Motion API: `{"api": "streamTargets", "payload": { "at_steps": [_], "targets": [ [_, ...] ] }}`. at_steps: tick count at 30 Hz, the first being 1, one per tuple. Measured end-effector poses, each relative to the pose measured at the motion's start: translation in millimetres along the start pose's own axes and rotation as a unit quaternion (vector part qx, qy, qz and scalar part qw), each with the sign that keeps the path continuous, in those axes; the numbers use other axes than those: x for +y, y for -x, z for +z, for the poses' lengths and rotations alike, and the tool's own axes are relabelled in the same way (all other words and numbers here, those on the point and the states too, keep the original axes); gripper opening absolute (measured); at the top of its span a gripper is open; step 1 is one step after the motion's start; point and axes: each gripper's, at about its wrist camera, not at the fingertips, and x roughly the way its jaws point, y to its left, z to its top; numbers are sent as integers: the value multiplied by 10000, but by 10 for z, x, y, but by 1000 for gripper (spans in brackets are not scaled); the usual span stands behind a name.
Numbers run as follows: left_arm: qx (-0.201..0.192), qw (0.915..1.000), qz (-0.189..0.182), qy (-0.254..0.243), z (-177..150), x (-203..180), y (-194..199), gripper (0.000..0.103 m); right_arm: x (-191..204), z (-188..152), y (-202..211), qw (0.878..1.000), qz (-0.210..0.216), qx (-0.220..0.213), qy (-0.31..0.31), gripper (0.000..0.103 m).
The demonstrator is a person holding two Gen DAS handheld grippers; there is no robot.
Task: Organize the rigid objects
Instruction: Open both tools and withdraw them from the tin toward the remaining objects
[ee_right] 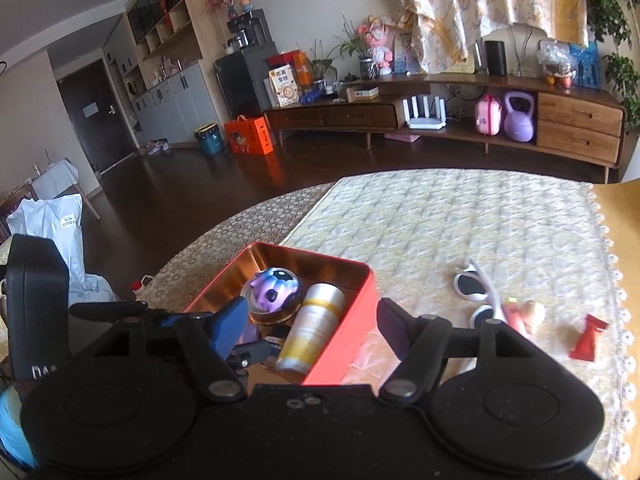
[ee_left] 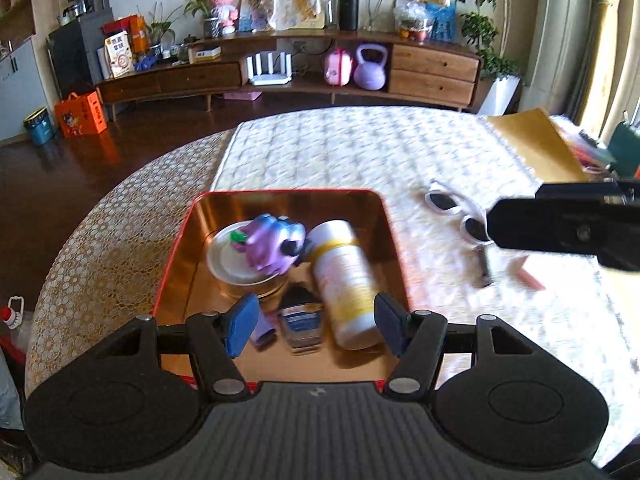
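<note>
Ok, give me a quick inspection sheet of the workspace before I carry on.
Surface: round table with cream quilted cloth.
Job's things: red metal tin holding purple round toy, white-yellow bottle, round gold can, small clear jar; white-framed sunglasses and pink figurine still on the cloth.
Clutter: red paper scrap.
Grippers: left hand-held gripper open, empty; right hand-held gripper open, empty.
Cables: nothing seen.
Surroundings: wooden sideboard.
</note>
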Motion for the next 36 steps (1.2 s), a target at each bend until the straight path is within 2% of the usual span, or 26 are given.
{"api": "streamTargets", "payload": {
  "at_steps": [3, 10, 12, 18, 23, 36],
  "targets": [
    [-90, 9999, -107, -9, 7, -91, 99, 63, -41, -75, 149, 9999, -82, -56, 21, 74],
    [-210, 9993, -308, -77, -14, -312, 233, 64, -187, -312, 450, 9993, -353, -62, 52, 83],
    [-225, 9990, -387, -78, -17, -375, 252, 70, -250, -366, 527, 9991, -429, -66, 0, 84],
    [-246, 9980, -564, -129, -59, -604, 297, 72, -459, -543, 700, 9972, -734, -101, -132, 92],
    [-274, 9974, -657, -130, -73, -773, 274, 81, -593, -680, 765, 9954, -947, -103, -90, 96],
    [-257, 9960, -856, -46, -44, -1201, -63, 81, -956, -895, 693, 9910, -1292, -2, 348, 96]
  ]
}}
